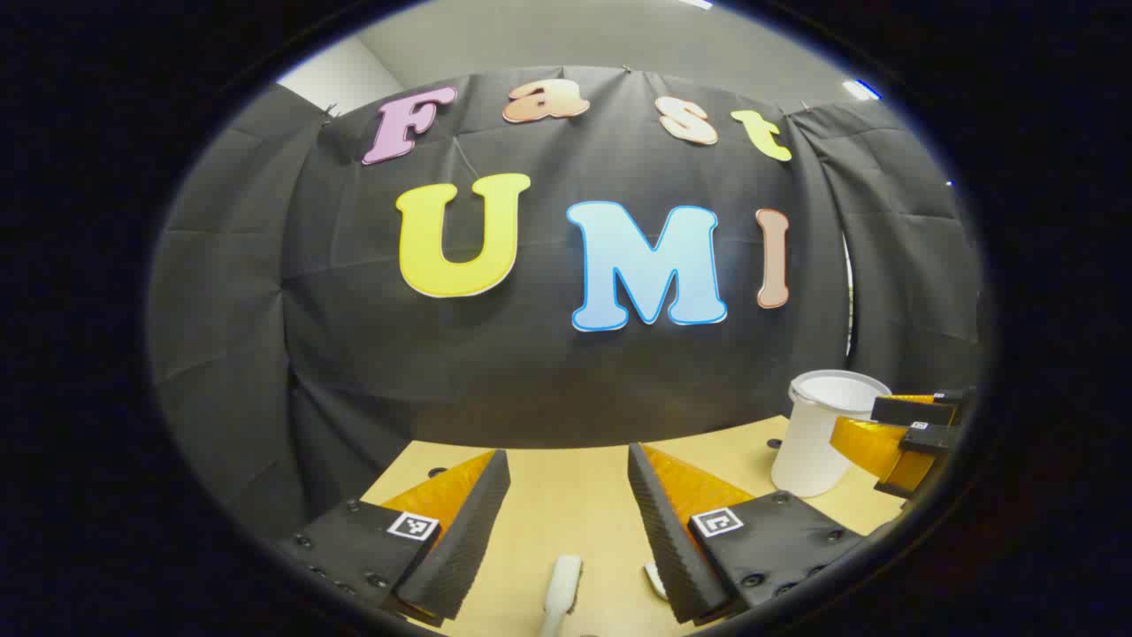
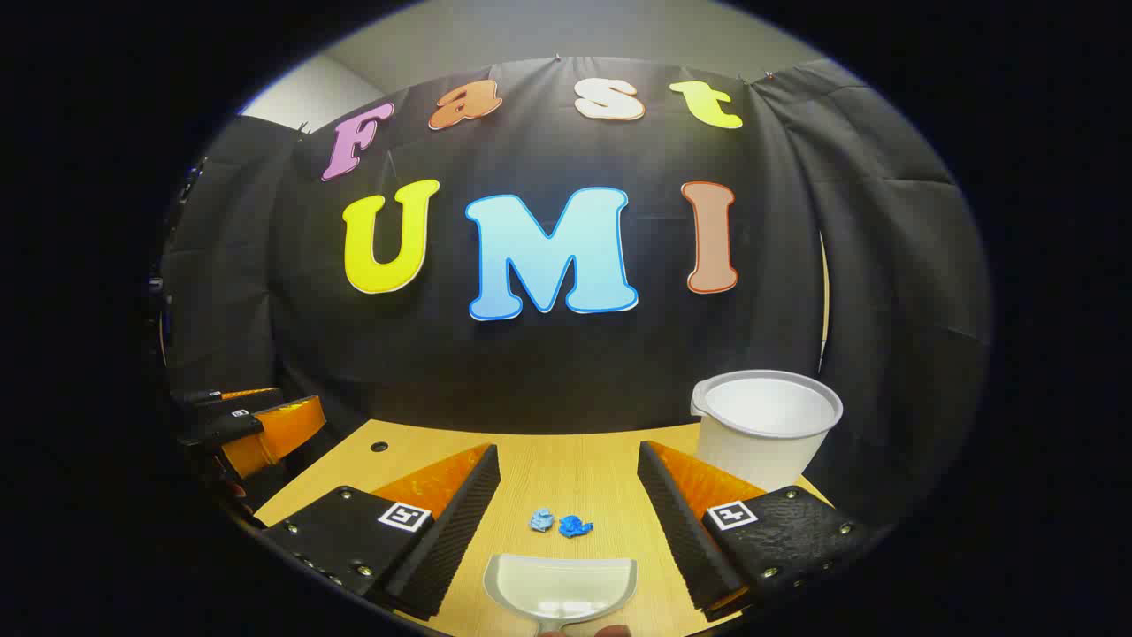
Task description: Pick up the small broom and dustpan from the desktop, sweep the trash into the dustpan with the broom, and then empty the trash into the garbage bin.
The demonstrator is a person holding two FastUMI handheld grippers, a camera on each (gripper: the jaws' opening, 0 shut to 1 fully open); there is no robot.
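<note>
In the left gripper view, the left gripper (image 1: 566, 495) hangs released at the bottom of the frame, jaws spread over the pale wooden tabletop (image 1: 566, 482); a white broom handle (image 1: 562, 588) lies between them. At lower right stands the white plastic garbage bin (image 1: 827, 431).

In the right gripper view, the right gripper (image 2: 568, 500) is likewise released. Between its jaws, two crumpled blue paper scraps (image 2: 563, 524) lie just beyond the white plastic dustpan (image 2: 561, 584) at bottom centre.

The garbage bin (image 2: 766, 433) at far right is plain white. Two crumpled scraps (image 2: 562, 524) are blue, one paler. The near dustpan (image 2: 560, 584) is translucent white, and the desktop (image 2: 566, 469) is light wood-grain.
</note>
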